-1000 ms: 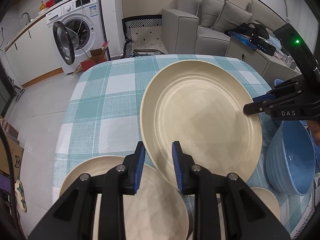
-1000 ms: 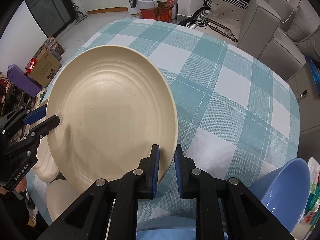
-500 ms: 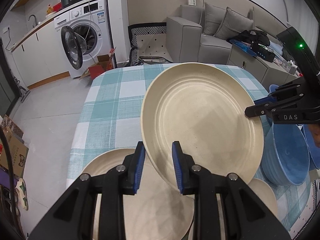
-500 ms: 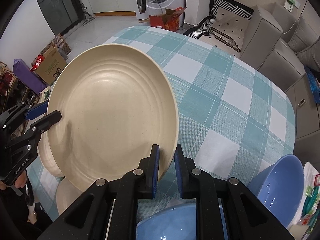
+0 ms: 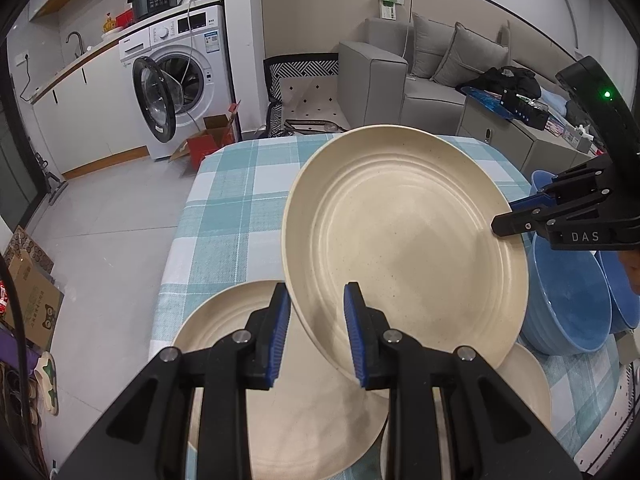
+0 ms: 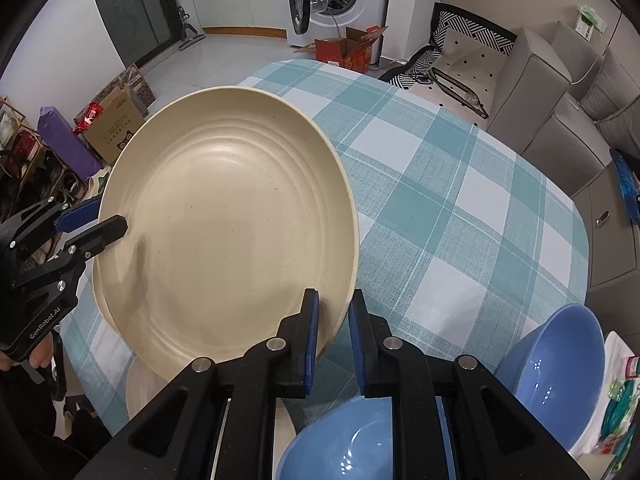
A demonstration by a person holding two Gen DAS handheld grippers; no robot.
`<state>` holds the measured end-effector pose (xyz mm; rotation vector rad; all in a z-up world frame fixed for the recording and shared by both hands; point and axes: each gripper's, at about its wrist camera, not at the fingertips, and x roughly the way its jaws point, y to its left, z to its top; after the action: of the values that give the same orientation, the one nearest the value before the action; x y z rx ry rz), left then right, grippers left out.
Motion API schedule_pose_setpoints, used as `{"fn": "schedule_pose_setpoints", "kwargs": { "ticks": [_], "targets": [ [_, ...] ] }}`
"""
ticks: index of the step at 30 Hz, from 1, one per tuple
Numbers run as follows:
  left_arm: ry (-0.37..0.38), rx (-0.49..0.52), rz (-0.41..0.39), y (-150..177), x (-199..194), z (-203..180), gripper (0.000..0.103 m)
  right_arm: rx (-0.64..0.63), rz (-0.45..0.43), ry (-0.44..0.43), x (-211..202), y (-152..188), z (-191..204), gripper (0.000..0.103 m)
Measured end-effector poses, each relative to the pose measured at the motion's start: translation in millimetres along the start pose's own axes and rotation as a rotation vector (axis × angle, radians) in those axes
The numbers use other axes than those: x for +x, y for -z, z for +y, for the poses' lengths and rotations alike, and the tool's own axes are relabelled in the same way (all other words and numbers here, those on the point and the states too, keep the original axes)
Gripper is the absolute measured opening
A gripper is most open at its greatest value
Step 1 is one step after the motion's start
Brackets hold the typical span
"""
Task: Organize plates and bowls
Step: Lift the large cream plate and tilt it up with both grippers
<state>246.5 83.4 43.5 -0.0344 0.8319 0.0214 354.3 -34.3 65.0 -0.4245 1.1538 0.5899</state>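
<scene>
Two grips share one cream plate (image 5: pixel 404 240). Left wrist view: my left gripper (image 5: pixel 316 340) stands narrowly parted with its pads pinching the plate's rim at 7 o'clock, while my right gripper (image 5: pixel 506 222) bites the rim at 3 o'clock. Opposite holds keep the wide disc from tipping. It hangs tilted above a second cream plate (image 5: pixel 280 392); blue bowls (image 5: pixel 568 300) sit at 4 o'clock. More floor shows now than a second ago, so the plate has risen.

Right wrist view: my right gripper (image 6: pixel 333 334) is clamped tight on the rim at 5 o'clock; the checked tablecloth (image 6: pixel 460 208) has receded.
</scene>
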Motion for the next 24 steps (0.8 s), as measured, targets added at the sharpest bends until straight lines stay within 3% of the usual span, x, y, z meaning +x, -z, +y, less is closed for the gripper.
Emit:
{"fn": "schedule_pose_setpoints", "kwargs": {
  "ticks": [24],
  "targets": [
    [-0.008, -0.016, -0.003, 37, -26, 6, 0.026, -0.064, -0.032, -0.004, -16, 32, 33, 0.015]
  ]
}}
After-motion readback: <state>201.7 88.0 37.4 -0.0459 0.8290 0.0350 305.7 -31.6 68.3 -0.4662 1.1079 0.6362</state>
